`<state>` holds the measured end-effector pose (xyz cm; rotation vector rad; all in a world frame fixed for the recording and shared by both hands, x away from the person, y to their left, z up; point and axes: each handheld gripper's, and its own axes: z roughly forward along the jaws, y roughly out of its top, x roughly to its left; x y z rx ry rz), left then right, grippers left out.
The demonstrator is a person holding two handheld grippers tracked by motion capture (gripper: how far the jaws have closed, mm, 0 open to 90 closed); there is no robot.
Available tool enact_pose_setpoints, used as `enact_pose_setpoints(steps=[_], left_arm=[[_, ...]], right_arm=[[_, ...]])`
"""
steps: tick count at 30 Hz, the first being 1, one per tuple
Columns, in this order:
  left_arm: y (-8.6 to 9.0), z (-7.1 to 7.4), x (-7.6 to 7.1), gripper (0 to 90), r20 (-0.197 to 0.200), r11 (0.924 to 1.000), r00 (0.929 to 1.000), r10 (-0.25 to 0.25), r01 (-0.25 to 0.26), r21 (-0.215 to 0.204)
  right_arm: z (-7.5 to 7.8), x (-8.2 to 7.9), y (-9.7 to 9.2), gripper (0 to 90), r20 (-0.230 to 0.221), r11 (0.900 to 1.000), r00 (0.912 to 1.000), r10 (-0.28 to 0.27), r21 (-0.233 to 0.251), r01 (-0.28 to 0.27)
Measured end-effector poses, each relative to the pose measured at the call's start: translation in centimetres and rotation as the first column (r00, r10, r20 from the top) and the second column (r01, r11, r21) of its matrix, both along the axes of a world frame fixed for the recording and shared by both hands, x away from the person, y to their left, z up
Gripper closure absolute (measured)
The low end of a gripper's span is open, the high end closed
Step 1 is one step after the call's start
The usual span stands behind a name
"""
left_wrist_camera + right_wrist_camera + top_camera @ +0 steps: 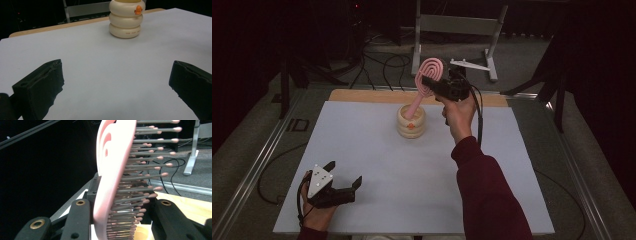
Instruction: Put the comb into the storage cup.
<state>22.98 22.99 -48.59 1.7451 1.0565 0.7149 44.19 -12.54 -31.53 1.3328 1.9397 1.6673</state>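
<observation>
Right tongs (439,86) raised over the far table, jaws clamped, left tongs (343,181) resting low, jaws spread wide

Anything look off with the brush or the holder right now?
Nothing damaged or spilled. The pink brush leans steeply, its handle tip in the cream holder, its head clamped in the right gripper. The holder stands upright. The left gripper rests open on the table.

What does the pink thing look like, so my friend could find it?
Look at the far middle of the white table, where a cream ringed holder stands. A pink hairbrush rises from it, its head gripped by the right gripper. It is the one pink thing, with swirl cut-outs and rows of bristles.
</observation>
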Motion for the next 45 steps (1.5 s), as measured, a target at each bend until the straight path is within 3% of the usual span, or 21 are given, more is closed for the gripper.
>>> enact_pose_setpoints(steps=[45], left_arm=[[0.2,0.0,-0.1,0.2,0.006,1.0000,1.0000,0.003,-0.003,-0.006]], right_arm=[[-3.1,2.3,0.0,63.9,-0.008,0.9937,0.9938,-0.111,0.015,0.111]])
